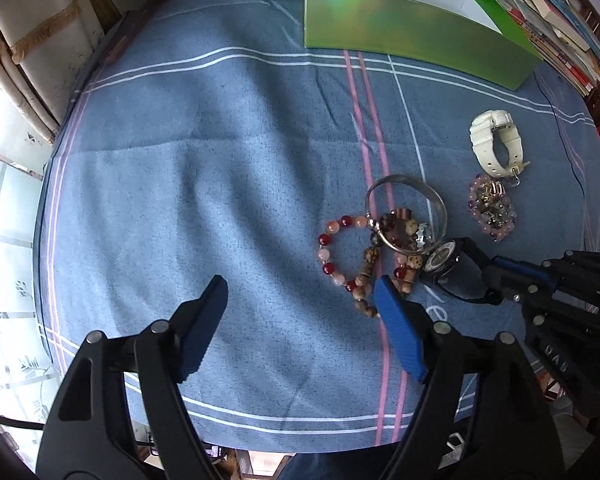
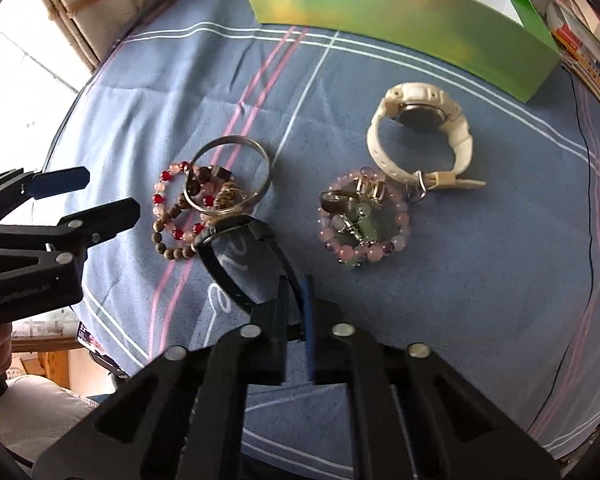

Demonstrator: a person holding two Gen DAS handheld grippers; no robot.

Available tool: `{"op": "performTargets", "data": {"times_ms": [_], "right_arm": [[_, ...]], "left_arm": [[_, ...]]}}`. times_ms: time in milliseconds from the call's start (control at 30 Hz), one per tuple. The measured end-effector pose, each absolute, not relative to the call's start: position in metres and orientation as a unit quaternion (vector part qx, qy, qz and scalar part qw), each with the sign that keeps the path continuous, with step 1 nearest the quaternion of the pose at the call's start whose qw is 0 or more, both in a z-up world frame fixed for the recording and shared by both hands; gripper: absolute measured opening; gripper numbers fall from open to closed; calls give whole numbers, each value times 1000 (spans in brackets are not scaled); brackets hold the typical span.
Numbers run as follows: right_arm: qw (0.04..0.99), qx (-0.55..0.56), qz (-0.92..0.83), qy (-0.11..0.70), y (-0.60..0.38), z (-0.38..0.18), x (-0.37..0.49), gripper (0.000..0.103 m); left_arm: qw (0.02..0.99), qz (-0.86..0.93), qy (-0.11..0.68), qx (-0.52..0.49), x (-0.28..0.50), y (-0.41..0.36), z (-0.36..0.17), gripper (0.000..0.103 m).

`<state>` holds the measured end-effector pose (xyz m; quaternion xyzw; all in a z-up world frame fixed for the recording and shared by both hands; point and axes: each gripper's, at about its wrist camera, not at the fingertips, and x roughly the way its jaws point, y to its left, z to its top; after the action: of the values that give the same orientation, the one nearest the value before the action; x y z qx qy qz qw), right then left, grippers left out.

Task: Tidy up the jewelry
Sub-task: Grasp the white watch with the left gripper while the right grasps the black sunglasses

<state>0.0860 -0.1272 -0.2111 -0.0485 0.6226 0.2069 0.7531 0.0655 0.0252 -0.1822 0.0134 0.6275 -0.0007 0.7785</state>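
**Right fingers pinch black watch strap; left stands spread by the bead pile**

Right gripper [image 2: 296, 312]: fingers nearly together, clamped on the strap of the black-strapped wristwatch [image 2: 244, 256], whose case lies touching the pile. Gripping the strap loop, probably, because it stands up off the cloth and gives an edge to catch.

Left gripper [image 1: 300, 320]: fingers wide, nothing between them, just beside the tangle of red, pink and brown beaded bracelets [image 1: 352, 256] under a silver metal bangle [image 1: 408, 212]; likely poised for it.

Blue plaid-lined cloth on the tabletop [image 1: 220, 160]. White plastic watch [image 2: 420, 136] and pink-and-green beaded bracelet [image 2: 362, 226] lie apart. Green open cardboard box [image 1: 400, 24] at the far edge, presumably the destination.
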Motion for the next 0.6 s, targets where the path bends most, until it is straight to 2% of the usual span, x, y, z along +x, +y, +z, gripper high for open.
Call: {"op": "performTargets", "data": {"times_ms": [267,600], "right_arm": [[785,7,121,608,-190,-190,94,2],[776,48,29,628,-253,-205,96,4]], "left_arm": [[783,-24,621,6,80,14,-180,76],[799,-109,590,37,144,-62,-165,76]]}}
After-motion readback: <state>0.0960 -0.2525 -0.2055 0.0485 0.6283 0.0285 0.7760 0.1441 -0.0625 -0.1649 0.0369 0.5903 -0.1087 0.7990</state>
